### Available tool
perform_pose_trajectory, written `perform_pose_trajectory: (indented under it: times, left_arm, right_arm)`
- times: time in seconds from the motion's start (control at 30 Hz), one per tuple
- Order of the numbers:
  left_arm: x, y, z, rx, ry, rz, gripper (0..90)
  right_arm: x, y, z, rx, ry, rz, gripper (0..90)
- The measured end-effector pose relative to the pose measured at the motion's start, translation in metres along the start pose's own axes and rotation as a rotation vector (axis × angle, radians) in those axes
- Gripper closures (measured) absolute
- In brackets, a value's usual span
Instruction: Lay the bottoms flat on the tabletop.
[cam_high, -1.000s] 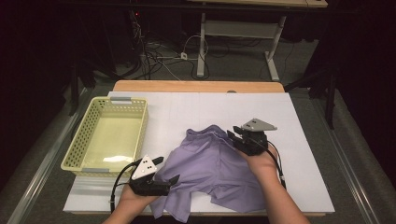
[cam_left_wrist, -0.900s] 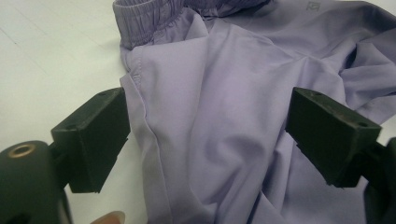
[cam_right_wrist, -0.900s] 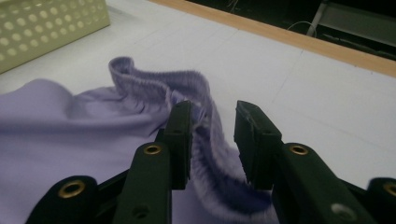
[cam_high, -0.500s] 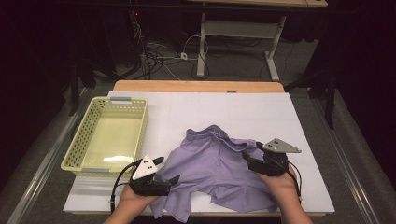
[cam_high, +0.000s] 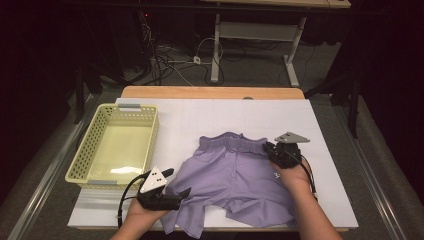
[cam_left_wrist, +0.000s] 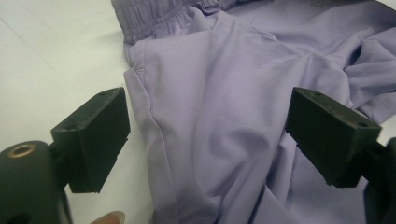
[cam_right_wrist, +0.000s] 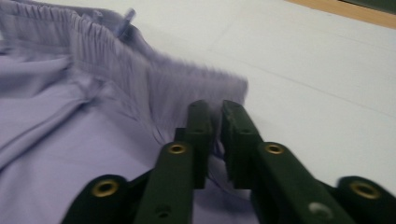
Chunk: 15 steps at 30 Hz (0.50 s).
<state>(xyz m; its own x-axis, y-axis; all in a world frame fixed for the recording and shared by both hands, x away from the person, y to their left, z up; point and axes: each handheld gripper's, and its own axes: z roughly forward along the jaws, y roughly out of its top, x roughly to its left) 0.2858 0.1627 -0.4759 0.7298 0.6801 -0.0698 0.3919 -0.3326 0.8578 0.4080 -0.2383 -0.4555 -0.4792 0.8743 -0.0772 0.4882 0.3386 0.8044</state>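
Lavender shorts (cam_high: 235, 175) lie spread on the white table, their elastic waistband (cam_high: 232, 141) on the far side. My right gripper (cam_high: 268, 148) sits at the waistband's right end. In the right gripper view its jaws (cam_right_wrist: 215, 109) have just closed and pinch the gathered waistband (cam_right_wrist: 140, 79) between them. My left gripper (cam_high: 179, 182) rests low at the shorts' near left side. In the left gripper view it (cam_left_wrist: 208, 135) is open wide, its pads (cam_left_wrist: 95, 135) on either side of a smooth stretch of the fabric (cam_left_wrist: 224, 116) without pressing on it.
A pale yellow perforated basket (cam_high: 130, 107) stands at the table's left with nothing in it. White table surface (cam_high: 240, 117) stretches beyond the shorts to a wooden far edge (cam_high: 210, 92). Cables and desk legs occupy the dark floor behind.
The right gripper left the bunched fabric, swung right and toward me, then went forward and shut on the waistband's right end. The shorts lie flatter. The left gripper stayed put.
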Motion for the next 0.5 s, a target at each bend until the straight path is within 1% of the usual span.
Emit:
perform_pose_trajectory:
  times: [0.07, 0.13, 0.2, 0.3, 0.37, 0.43, 0.47, 0.5]
  left_arm:
    - [0.001, 0.001, 0.0, -0.001, 0.001, -0.005, 13.5]
    - [0.003, 0.004, -0.001, -0.005, -0.004, -0.011, 13.5]
    - [0.003, 0.011, -0.002, -0.009, -0.007, -0.02, 13.5]
    - [0.001, 0.026, 0.001, -0.009, -0.004, -0.011, 15.9]
    - [-0.001, 0.038, 0.007, -0.005, 0.005, 0.004, 19.5]
    - [0.0, 0.05, 0.016, -0.011, 0.017, 0.01, 27.0]
    - [0.002, 0.056, 0.021, -0.008, 0.027, 0.006, 30.8]
    - [0.006, 0.061, 0.027, 0.001, 0.023, -0.006, 34.0]
  right_arm:
    - [-0.009, 0.001, 0.005, 0.003, -0.015, 0.023, 89.0]
    - [-0.017, 0.0, 0.006, 0.006, -0.028, 0.041, 88.6]
    - [-0.023, -0.002, 0.004, 0.007, -0.022, 0.061, 84.4]
    - [-0.027, -0.006, -0.002, 0.003, -0.007, 0.062, 75.9]
    - [-0.028, -0.007, -0.008, -0.003, 0.004, 0.063, 72.4]
    - [-0.028, -0.009, -0.013, -0.007, 0.02, 0.07, 70.2]
    - [-0.028, -0.01, -0.015, -0.006, 0.027, 0.071, 69.5]
    - [-0.028, -0.011, -0.016, -0.003, 0.034, 0.069, 68.7]
